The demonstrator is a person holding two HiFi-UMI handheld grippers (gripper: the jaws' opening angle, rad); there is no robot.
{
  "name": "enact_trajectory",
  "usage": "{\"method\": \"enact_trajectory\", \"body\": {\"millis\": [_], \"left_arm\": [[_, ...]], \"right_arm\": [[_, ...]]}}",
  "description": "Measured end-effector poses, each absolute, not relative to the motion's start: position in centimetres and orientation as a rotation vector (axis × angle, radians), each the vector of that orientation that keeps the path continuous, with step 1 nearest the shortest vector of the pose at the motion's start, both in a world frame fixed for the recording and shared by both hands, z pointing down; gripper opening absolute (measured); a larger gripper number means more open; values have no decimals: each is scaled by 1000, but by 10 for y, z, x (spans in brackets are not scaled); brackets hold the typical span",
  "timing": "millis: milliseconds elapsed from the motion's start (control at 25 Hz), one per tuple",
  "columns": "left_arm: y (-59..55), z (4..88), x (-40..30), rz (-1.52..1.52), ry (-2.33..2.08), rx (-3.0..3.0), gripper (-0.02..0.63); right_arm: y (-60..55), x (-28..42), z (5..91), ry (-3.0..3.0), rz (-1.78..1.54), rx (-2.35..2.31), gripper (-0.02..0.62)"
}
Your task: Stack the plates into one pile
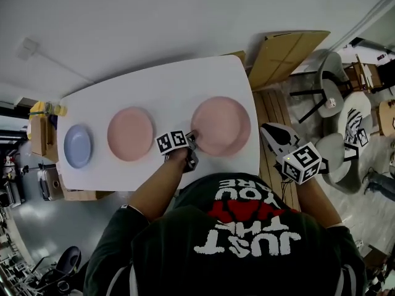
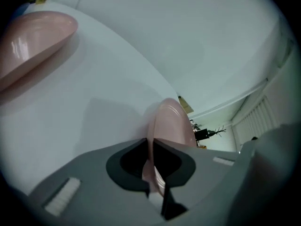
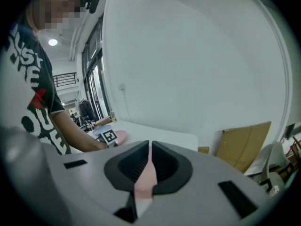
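Observation:
Three plates lie in a row on the white table (image 1: pixel 173 79): a small blue plate (image 1: pixel 78 145) at the left, a pink plate (image 1: pixel 130 134) in the middle, and a larger pink plate (image 1: pixel 221 126) at the right. My left gripper (image 1: pixel 192 142) is at the larger plate's near-left rim. In the left gripper view the jaws (image 2: pixel 151 145) are shut on that plate's (image 2: pixel 171 121) rim, and the middle pink plate (image 2: pixel 33 36) lies beyond. My right gripper (image 1: pixel 270 132) hangs off the table's right edge, shut (image 3: pixel 150 147) and holding nothing.
A cardboard sheet (image 1: pixel 287 51) leans beyond the table's far right corner. Grey chairs (image 1: pixel 333 79) and a round white table (image 1: pixel 355 119) stand on the right. A yellow-topped stand (image 1: pixel 42 122) is off the table's left end. The white wall runs behind the table.

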State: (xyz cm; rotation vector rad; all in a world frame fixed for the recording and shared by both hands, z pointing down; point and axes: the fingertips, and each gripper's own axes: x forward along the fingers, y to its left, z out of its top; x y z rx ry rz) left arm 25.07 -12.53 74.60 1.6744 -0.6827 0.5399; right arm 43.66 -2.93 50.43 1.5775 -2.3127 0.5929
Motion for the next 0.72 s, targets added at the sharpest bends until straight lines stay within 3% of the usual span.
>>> {"method": "enact_trajectory", "body": {"millis": [280,720], "left_arm": [[-162,703,180,294,-838,1594,29],[-215,679,-94,21,-1318,1362,29]], "right_arm": [[-60,405,500,-2388,562,1452,8],[-145,263,496,-2550,467,1087,8]]}}
